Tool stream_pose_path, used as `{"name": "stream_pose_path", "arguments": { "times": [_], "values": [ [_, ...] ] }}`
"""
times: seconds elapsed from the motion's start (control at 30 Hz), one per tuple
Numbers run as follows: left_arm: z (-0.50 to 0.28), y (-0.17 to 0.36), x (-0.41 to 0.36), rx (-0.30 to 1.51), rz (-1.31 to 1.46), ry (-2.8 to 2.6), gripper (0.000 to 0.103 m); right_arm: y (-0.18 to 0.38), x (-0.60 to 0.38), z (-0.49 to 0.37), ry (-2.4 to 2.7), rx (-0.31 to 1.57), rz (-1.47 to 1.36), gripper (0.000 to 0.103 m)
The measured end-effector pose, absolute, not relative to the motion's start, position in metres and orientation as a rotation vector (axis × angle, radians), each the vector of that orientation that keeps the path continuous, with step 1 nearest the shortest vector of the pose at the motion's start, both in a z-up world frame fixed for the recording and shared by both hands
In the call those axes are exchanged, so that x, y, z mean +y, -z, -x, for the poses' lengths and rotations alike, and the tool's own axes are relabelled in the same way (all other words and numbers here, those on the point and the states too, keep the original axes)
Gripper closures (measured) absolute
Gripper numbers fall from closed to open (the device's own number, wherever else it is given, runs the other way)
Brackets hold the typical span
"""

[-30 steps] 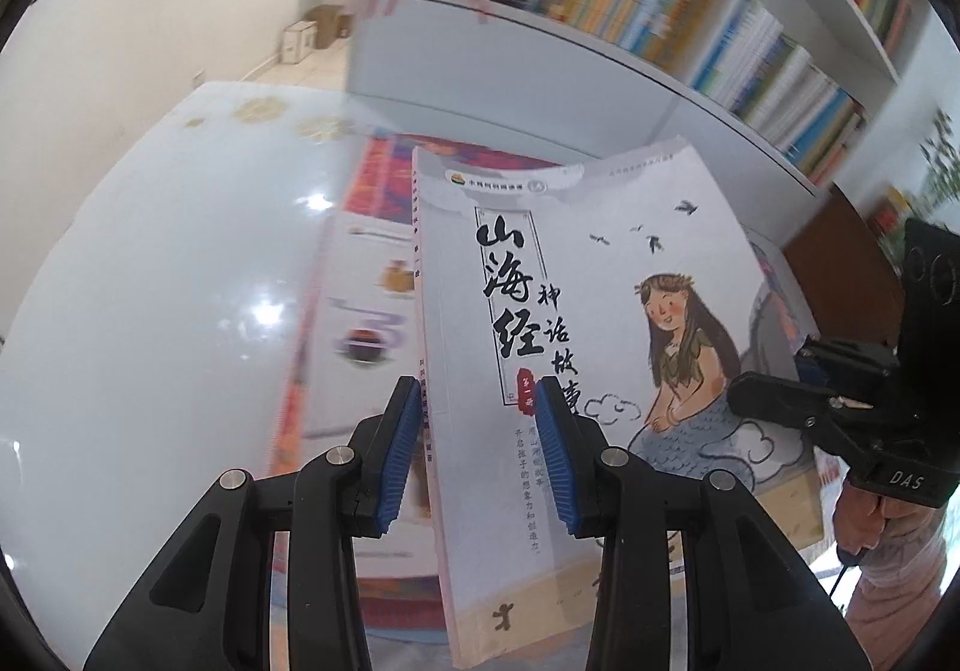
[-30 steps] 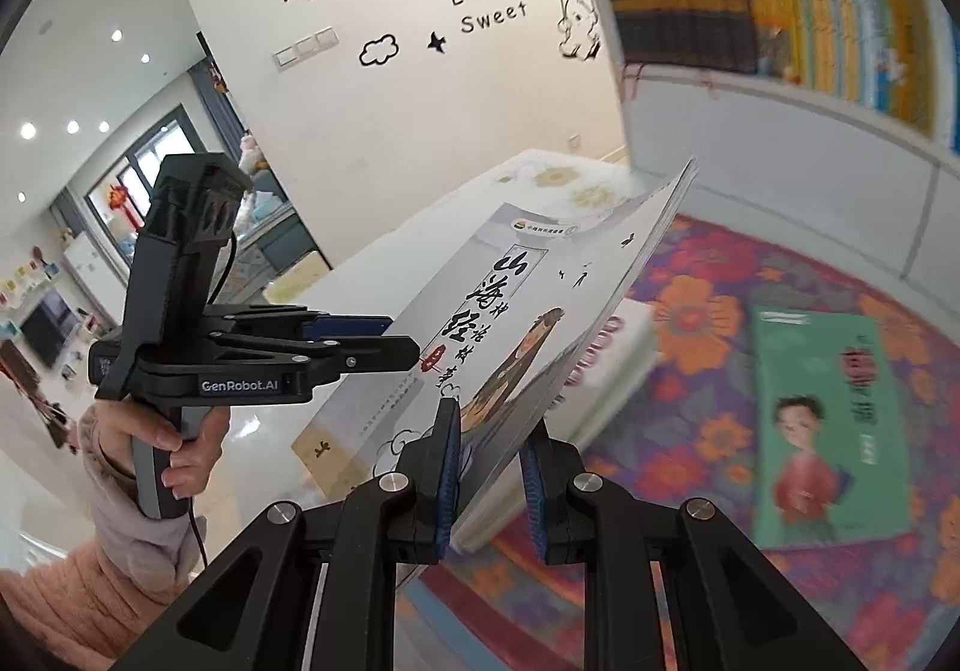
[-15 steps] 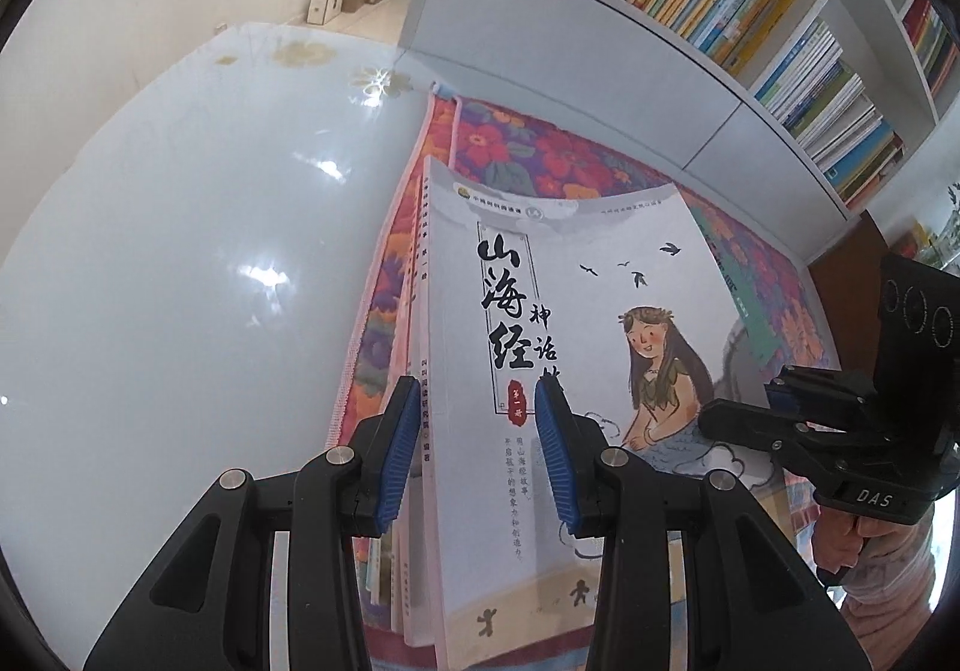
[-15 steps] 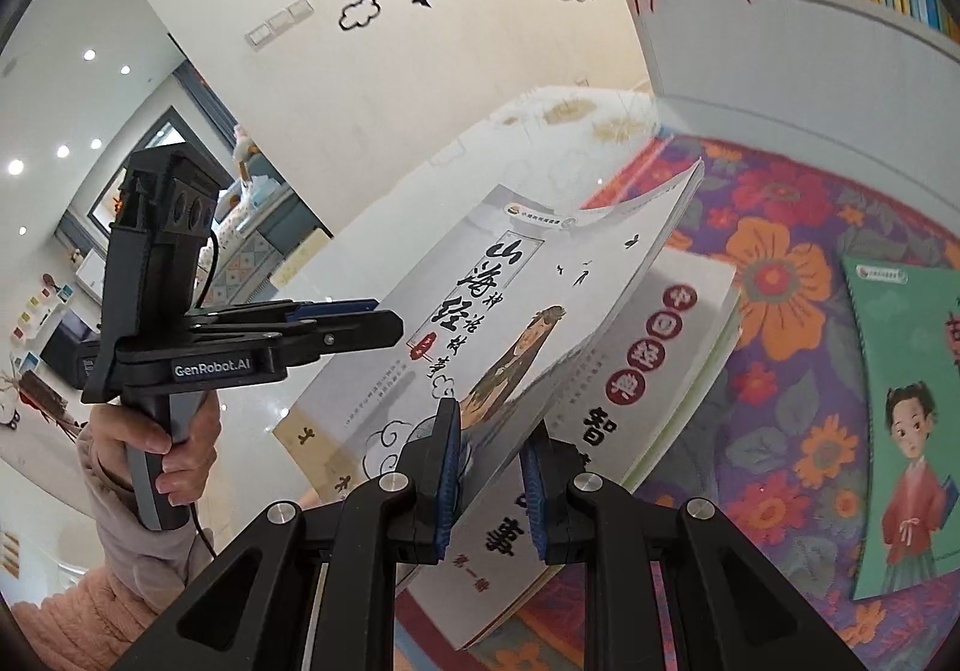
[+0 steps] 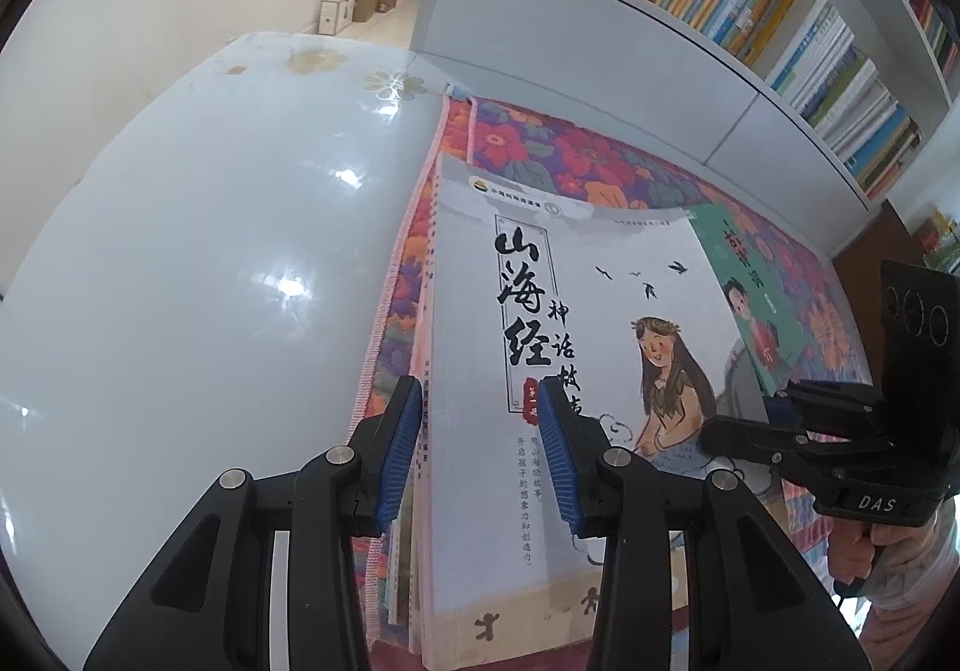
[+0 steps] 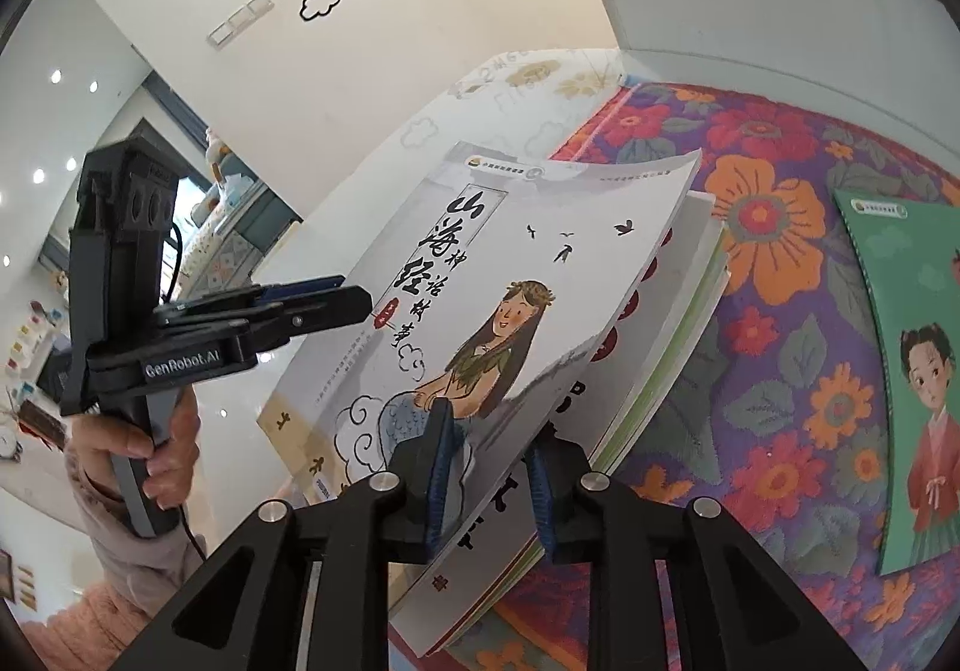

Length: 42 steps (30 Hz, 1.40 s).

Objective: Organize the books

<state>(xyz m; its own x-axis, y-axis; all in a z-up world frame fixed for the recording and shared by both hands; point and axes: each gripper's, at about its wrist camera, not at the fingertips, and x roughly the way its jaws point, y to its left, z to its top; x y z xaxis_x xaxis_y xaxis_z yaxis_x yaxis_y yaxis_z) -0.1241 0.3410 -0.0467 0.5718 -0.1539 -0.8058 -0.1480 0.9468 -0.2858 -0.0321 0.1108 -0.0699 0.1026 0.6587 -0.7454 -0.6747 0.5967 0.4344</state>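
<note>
- The grey-white paperback with the long-haired girl cover lies on the book stack at the flowered cloth's left edge.
- Left gripper jaws have just widened, straddling its spine; looks slack.
- Right gripper jaws have just eased too, the cover's right edge lifted between them; that corner may snag and skew the pile.

The top book has a pale grey cover with black calligraphy and a long-haired girl. The cloth is purple with red and orange flowers. Another book is green. The tabletop is glossy white.
</note>
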Motion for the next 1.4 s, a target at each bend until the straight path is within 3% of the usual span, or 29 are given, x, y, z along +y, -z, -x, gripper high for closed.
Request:
{"name": "stream_pose_path", "arguments": {
  "times": [0.57, 0.67, 0.97, 1.13, 1.4],
  "values": [
    [0.149, 0.019, 0.333, 0.914, 0.304, -0.096, 0.065, 0.066, 0.092, 0.035, -0.827, 1.168, 0.106, 0.064],
    [0.15, 0.01, 0.317, 0.903, 0.299, -0.063, 0.065, 0.072, 0.063, 0.025, -0.811, 1.21, 0.051, 0.064],
    [0.116, -0.02, 0.234, 0.827, 0.323, 0.05, 0.062, 0.047, -0.083, -0.022, -0.619, 1.049, -0.13, 0.064],
    [0.073, 0.012, 0.168, 0.903, 0.4, 0.137, 0.059, 0.057, -0.162, -0.055, -0.517, 0.994, -0.215, 0.064],
    [0.025, 0.085, 0.094, 1.038, 0.44, 0.154, 0.059, 0.089, -0.197, -0.098, -0.485, 1.034, -0.258, 0.064]
  ]
}}
